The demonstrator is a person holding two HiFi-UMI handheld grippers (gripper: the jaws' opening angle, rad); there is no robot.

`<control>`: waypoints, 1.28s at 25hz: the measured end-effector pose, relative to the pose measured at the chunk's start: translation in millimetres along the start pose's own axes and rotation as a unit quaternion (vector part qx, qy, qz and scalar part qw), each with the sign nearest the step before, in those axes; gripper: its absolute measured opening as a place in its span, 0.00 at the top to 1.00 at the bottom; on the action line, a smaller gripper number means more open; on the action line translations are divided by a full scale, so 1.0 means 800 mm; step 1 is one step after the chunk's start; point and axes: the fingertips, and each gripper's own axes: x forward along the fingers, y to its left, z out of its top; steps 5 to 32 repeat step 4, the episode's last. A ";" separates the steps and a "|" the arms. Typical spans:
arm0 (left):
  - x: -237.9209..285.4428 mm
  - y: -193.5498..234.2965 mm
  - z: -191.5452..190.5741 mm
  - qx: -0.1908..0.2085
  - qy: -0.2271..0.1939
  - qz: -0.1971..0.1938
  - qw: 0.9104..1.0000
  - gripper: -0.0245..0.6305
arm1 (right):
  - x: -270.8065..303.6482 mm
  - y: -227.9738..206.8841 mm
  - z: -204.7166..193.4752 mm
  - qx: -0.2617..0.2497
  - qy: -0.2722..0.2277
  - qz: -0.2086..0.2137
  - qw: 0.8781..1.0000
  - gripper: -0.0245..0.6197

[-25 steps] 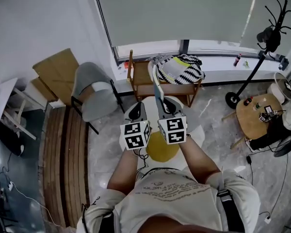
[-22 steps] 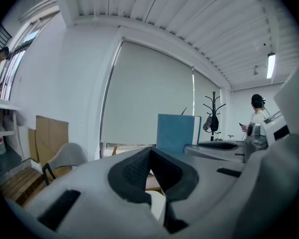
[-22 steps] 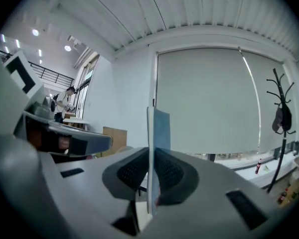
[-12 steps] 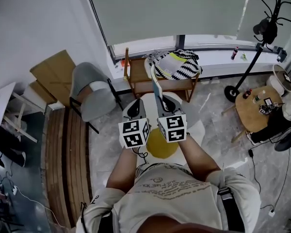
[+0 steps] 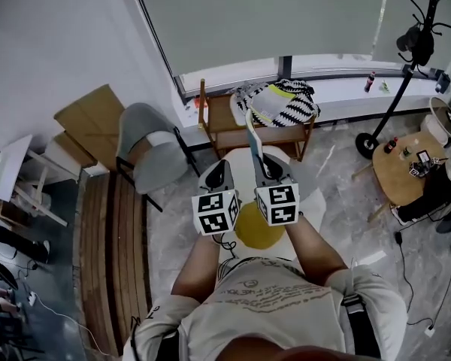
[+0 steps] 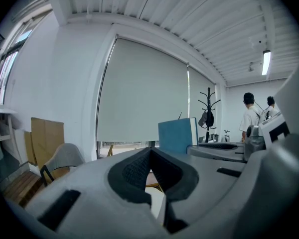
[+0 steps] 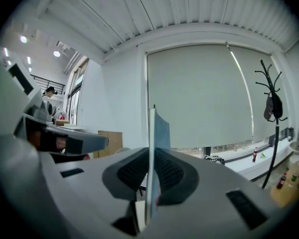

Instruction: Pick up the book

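1. Two grippers are held side by side in front of the person's chest, both aimed nearly level toward the window.
2. The left gripper [image 5: 217,164] is seen with its jaws pressed together at the tips, and nothing is held between them.
3. The right gripper [image 5: 264,159] is clamped on the book [image 5: 252,135], whose lower part is squeezed between the two dark pads.
4. The book, thin and blue-covered, is held upright on edge in the air, well clear of the floor, and it juts out past the jaw tips.
5. Beyond it, a wooden bench [image 5: 233,135] is seen below the window, with a striped cloth [image 5: 289,105] lying on it.
6. A grey chair [image 5: 152,147] is placed left of the bench, while a coat stand [image 5: 415,47] and a round wooden table [image 5: 407,173] are seen to the right.
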 end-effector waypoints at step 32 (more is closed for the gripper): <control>0.001 -0.002 -0.005 0.000 0.005 0.001 1.000 0.94 | -0.004 -0.006 -0.005 0.006 0.003 -0.001 1.000 0.88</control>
